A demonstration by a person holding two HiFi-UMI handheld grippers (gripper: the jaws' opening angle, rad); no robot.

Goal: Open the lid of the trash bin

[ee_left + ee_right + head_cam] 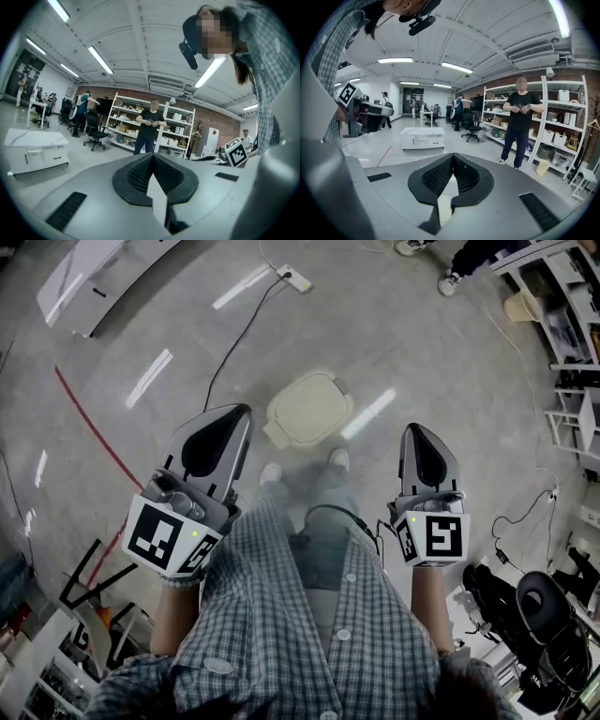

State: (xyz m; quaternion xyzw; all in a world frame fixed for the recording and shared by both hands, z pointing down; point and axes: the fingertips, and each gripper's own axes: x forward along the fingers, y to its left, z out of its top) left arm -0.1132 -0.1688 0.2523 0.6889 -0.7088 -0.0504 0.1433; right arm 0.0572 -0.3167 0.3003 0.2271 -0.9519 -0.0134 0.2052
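No word or number can be read anywhere. The left cube (pixel 167 538) and the right cube (pixel 437 538) carry only black-and-white square patterns. A white cabinet (pixel 211 143) bears a small red diamond mark (pixel 214 132).

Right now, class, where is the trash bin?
In the head view, the trash bin stands on the floor just ahead of the person's shoes, between the left gripper and the right gripper.

2 tools held out in front of the torso, left tool (pixel 242 416) and right tool (pixel 415 432) well apart, both pointing forward, jaws closed together on nothing, left forearm (pixel 173 615) and right forearm (pixel 427 601) bare
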